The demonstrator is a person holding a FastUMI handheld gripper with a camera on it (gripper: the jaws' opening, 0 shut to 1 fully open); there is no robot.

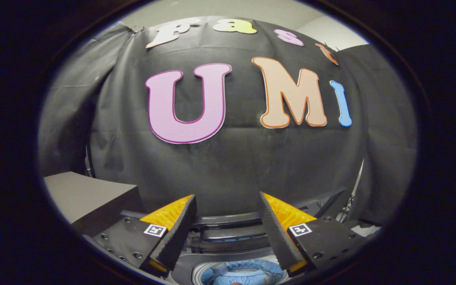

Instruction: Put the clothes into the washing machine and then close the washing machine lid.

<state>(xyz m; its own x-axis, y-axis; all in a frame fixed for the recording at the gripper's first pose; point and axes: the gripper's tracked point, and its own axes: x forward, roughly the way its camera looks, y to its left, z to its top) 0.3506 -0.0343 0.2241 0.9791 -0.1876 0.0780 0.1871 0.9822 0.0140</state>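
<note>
My gripper (227, 198) is open, its two fingers spread wide with nothing between them, held high and facing the booth's black cloth wall. Below and between the fingers lies the dark top of the washing machine (228, 233), with ridged bands across its back part. Nearer to me its round drum opening (238, 273) shows, and light blue clothes (247, 277) lie inside it. The lid itself I cannot make out.
A grey box-like block (89, 194) stands to the left of the left finger, beside the washing machine. The black cloth wall (228, 166) rises just behind the machine. Thin stand legs (354, 190) show to the right.
</note>
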